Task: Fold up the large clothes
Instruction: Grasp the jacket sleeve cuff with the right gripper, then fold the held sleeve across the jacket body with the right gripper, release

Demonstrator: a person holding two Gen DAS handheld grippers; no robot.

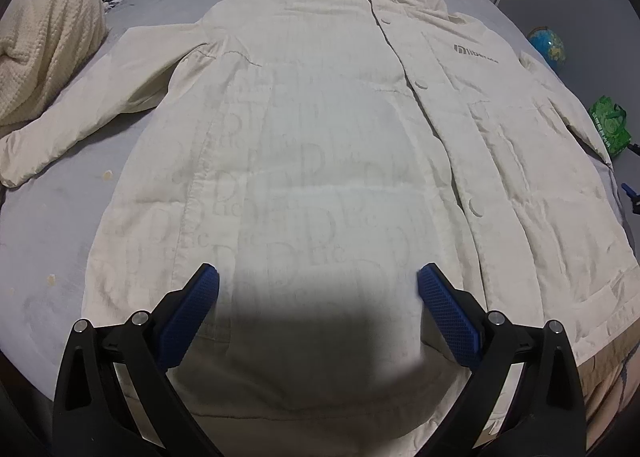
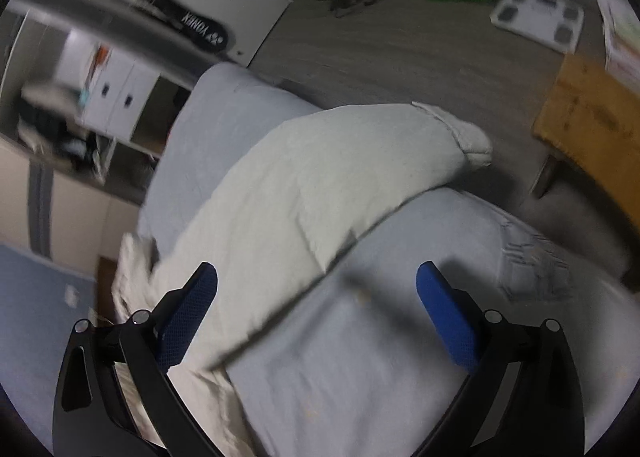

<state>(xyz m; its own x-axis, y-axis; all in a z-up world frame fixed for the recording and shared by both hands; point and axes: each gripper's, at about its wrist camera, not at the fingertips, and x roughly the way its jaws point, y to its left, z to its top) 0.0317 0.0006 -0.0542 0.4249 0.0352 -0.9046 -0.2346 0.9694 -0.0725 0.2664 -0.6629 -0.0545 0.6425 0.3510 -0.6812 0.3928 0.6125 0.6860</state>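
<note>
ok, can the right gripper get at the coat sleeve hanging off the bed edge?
Probably yes. The right gripper is open, and the sleeve lies just ahead on the bed with nothing between them.

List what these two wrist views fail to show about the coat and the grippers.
- Cream hooded padded coat: in the left wrist view its hem is hidden by the open left gripper and its shadow.
- Chest logo: lettering too blurred to read.
- Right wrist view: motion-blurred; only the coat's sleeve shows, draped over the grey bed sheet, under the open right gripper.
</note>
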